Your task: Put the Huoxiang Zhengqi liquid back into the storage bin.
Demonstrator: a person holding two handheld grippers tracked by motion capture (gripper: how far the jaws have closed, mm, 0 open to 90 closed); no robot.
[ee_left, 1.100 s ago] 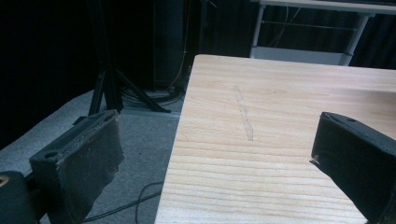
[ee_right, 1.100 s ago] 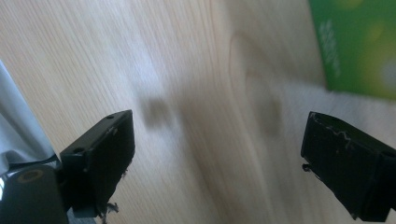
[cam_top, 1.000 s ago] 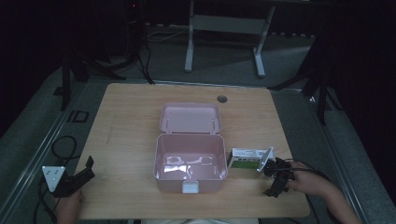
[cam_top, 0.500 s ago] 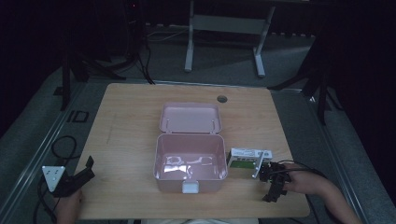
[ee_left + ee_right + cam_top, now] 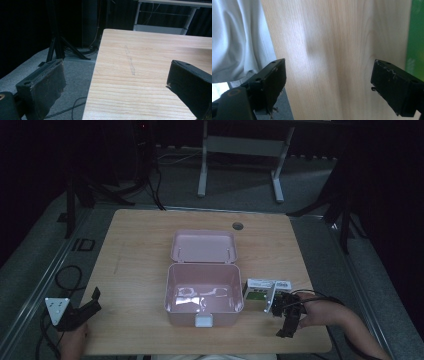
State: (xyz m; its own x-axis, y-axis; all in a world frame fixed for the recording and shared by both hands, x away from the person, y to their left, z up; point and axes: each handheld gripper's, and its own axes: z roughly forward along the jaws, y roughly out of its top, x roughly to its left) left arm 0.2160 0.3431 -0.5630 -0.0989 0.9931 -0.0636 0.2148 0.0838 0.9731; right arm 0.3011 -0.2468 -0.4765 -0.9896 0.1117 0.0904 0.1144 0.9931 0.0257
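Green-and-white carton [image 5: 261,290] lies flat near the table's right edge, toward the near corner, just beside the right wall of the open pink box [image 5: 204,295]. The right gripper [image 5: 287,329] sits just on the near side of the carton, its jaws spread wide with nothing between them; in its own view bare wood shows between the pads, with a strip of green at the picture's edge. My reading is that the carton stands free of the gripper and the step in hand is getting it into the box. The next move would call for turning the jaws back toward the carton, closing across its narrow sides, then lifting it over the box wall. The left gripper [image 5: 75,312] rests at the near left corner, jaws also apart and empty. The table [image 5: 140,245] is pale wood with a cable hole near its far edge. Beyond it the room is dark, with grey floor, stands and cables.
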